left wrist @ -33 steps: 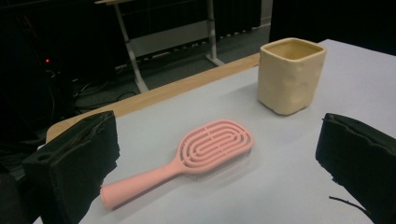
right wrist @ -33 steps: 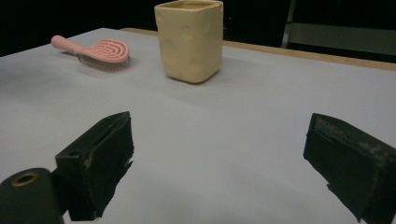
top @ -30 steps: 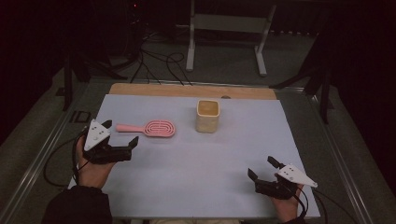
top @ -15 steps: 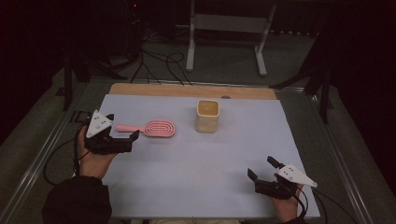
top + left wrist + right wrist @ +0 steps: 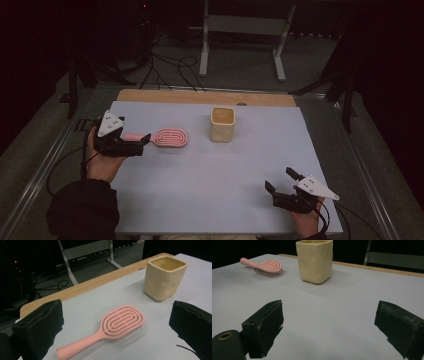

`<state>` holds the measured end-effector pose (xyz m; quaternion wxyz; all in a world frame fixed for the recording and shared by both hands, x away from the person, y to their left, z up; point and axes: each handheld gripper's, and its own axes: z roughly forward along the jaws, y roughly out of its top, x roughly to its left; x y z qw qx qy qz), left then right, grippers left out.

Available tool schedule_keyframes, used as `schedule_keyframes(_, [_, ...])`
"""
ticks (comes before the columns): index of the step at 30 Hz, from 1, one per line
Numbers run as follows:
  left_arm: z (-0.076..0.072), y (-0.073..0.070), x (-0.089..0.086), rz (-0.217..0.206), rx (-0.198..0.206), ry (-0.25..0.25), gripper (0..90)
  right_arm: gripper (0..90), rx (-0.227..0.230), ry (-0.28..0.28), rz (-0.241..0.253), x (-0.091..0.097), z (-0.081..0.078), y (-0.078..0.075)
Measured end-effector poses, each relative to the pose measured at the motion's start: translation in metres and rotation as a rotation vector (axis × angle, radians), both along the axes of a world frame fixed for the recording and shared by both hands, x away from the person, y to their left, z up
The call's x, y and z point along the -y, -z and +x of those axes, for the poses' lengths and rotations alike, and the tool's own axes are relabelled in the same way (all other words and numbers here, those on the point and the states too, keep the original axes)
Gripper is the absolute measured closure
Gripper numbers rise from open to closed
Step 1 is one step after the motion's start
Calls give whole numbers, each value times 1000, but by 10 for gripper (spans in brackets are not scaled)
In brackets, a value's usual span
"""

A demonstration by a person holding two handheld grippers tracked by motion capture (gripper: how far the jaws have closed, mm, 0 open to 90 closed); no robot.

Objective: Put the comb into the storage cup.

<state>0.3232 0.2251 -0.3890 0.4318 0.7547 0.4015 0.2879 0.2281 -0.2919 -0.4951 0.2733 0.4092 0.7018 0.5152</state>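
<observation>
A pink hairbrush point(image 5: 169, 137) lies flat on the pale sheet, its handle pointing left. My left gripper point(image 5: 143, 144) is open at the handle end. In the left gripper view the black pads point(image 5: 40, 327) stand wide on either side of the hairbrush point(image 5: 122, 322), not touching it. A cream square cup point(image 5: 222, 125) stands upright to the right of the brush, and also shows in the left gripper view point(image 5: 165, 277). My right gripper point(image 5: 280, 180) rests open near the front right corner, nothing between its pads point(image 5: 265, 322). Far ahead of it stand the cup point(image 5: 314, 261) and the brush point(image 5: 268, 266).
The pale blue-grey sheet point(image 5: 210, 195) covers the table, with a wooden strip point(image 5: 200, 97) bare along the back edge. Behind the table a metal stand point(image 5: 240, 25) and loose cables point(image 5: 170, 65) sit on the dark floor. Metal rails point(image 5: 45, 165) run along the table's sides.
My left gripper has moved forward and right, up to the brush handle. The right gripper, brush and cup have stayed put.
</observation>
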Motion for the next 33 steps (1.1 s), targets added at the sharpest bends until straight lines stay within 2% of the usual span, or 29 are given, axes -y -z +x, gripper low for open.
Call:
schedule_keyframes(7, [11,4,6,26,-19,5,0,82,1,-2,-2,-1,0,0])
schedule_keyframes(19, [30,12,13,79,-74,5,0,82,-4,-7,-5,0,1,0])
schedule_keyframes(29, [48,18,17,180,-133,1,0,82,-3,-10,-7,-1,1,1])
schedule_keyframes(33, [54,23,20,199,-151,3,0,82,-3,-11,-8,-2,1,1])
